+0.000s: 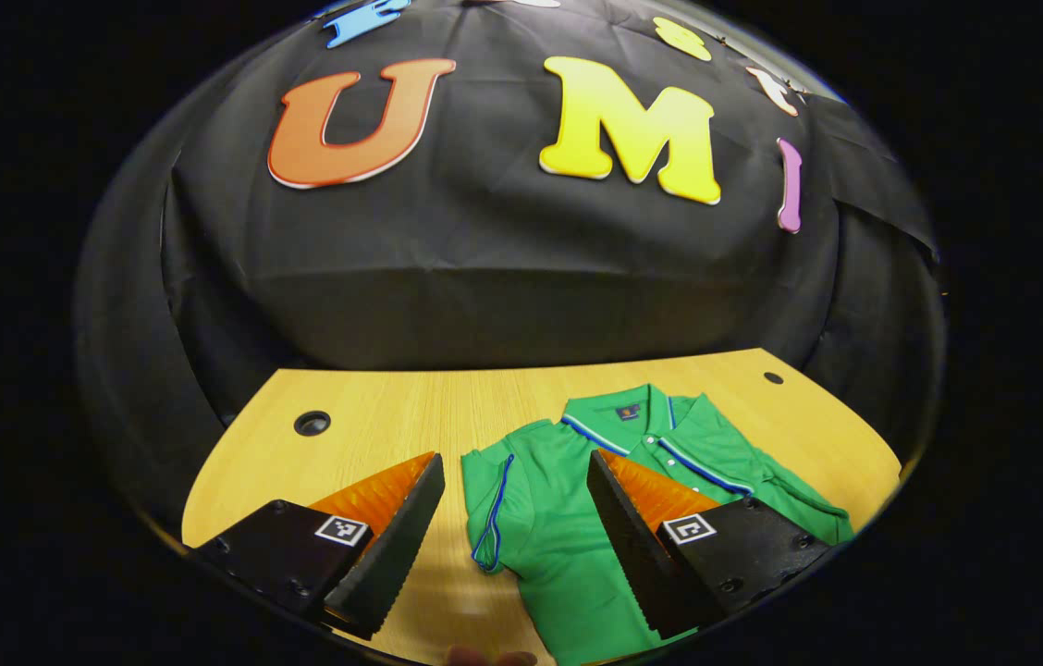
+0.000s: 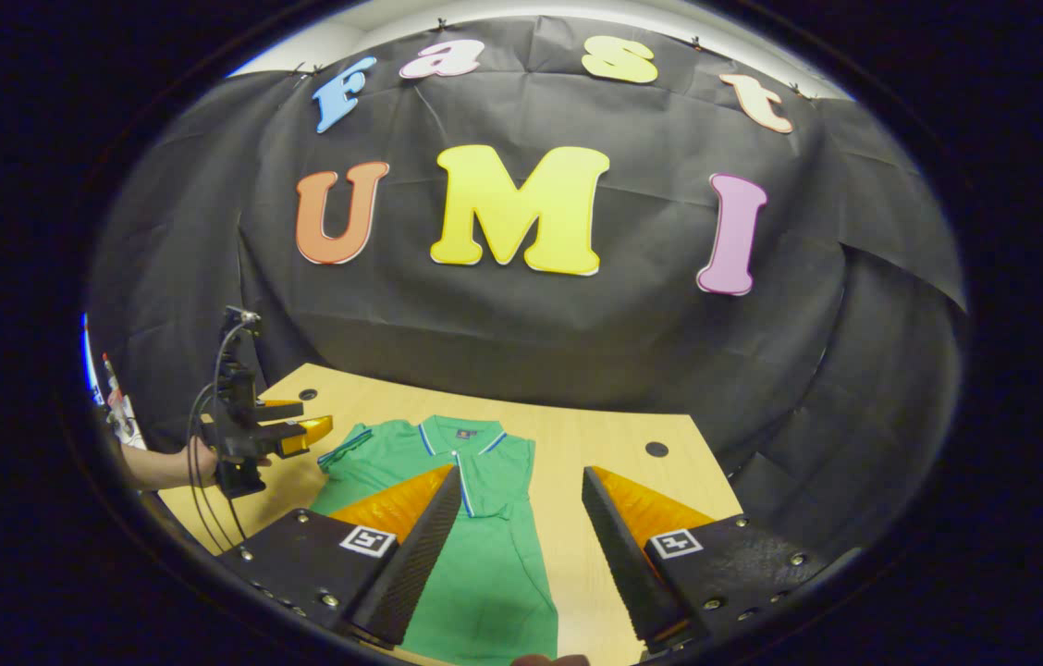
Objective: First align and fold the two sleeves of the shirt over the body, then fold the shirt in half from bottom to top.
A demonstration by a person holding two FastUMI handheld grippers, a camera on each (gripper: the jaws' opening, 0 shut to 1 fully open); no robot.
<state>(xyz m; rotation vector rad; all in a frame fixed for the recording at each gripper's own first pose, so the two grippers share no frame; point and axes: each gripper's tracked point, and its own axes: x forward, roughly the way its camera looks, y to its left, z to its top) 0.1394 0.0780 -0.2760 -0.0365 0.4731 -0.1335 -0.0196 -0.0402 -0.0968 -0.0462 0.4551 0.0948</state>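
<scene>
Seemingly we have the right sleeve folded over, the shirt [image 1: 568, 518] flat on the tabletop [image 1: 392, 416], left sleeve [image 1: 489, 504] still out, bottom fold undone; left gripper [image 1: 514, 546] and right gripper [image 2: 520, 555] jaws wide, empty.

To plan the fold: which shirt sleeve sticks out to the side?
The sleeve nearest the left hand-held gripper; the shirt's other side looks tucked in.

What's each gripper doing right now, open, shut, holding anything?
Left gripper: open, holding nothing, above the green shirt.
Right gripper: open, holding nothing, above the shirt.
</scene>
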